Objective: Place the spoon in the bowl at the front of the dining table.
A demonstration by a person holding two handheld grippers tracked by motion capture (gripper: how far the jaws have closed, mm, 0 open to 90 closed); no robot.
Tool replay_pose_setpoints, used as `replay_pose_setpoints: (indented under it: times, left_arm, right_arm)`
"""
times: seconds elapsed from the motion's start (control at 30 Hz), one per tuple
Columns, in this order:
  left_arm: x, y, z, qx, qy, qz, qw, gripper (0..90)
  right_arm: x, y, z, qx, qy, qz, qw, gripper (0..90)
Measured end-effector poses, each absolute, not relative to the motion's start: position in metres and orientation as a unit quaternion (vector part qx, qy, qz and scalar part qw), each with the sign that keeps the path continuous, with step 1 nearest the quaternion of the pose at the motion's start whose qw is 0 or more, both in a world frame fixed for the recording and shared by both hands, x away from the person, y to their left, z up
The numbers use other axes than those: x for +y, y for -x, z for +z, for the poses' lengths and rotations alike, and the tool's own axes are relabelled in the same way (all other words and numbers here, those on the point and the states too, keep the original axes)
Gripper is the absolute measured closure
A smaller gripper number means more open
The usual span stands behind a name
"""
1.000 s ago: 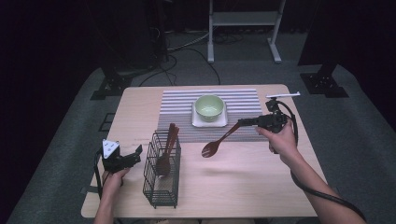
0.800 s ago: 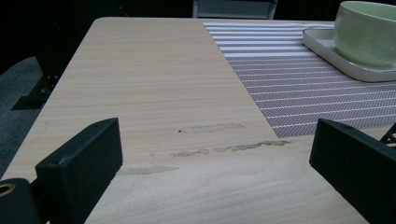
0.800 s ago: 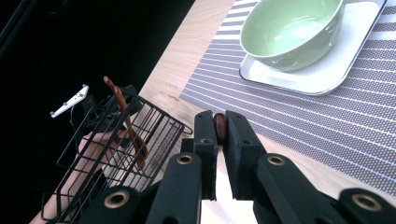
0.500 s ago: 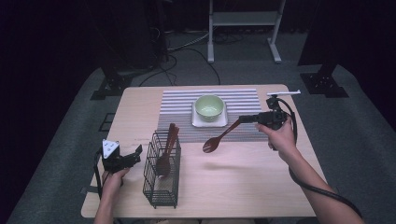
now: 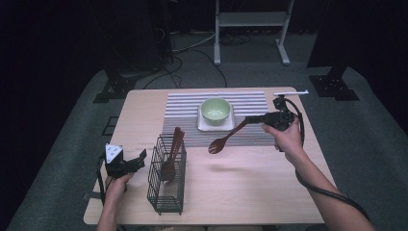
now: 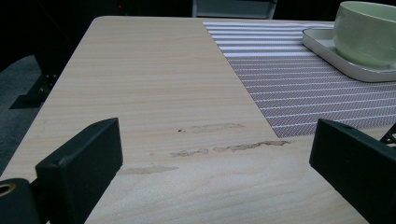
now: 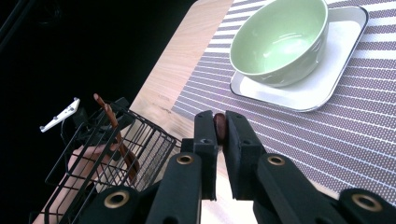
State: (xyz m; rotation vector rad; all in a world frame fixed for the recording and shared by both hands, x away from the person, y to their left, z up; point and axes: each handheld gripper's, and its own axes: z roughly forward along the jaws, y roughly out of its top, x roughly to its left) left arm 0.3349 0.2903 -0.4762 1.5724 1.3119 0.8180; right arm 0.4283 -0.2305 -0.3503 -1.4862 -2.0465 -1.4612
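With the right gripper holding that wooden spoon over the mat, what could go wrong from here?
1. The right gripper pinches the wooden spoon at the very end of its handle, so the long hanging part might swing or slip out.
2. The spoon's head hangs close to the green bowl on its white tray; a careless sweep could knock them.
3. The wire basket already holds utensils and stands unheld, the left gripper open beside it; a nudge might tip it.

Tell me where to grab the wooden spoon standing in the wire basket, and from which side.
Take the wooden spoon by its handle tip, which sticks out above the rim of the wire basket, and come from above. Its bowl sits down inside the mesh, so the wire walls block any approach from the side. The open left hand-held gripper beside the basket looks best placed.
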Motion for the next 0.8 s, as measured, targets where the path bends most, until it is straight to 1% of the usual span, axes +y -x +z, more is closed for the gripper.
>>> replay_pose_setpoints:
  times: [0.33,0.8]
  left_arm:
    - [0.290,-0.335,-0.476,0.531,-0.635,0.332,0.452,1.7]
    - [0.290,-0.335,-0.476,0.530,-0.636,0.331,0.453,1.7]
  right_arm:
    - [-0.227,-0.434,-0.344,-0.700,0.506,-0.494,0.097,82.6]
    - [-0.228,-0.444,-0.344,-0.692,0.514,-0.498,0.092,82.6]
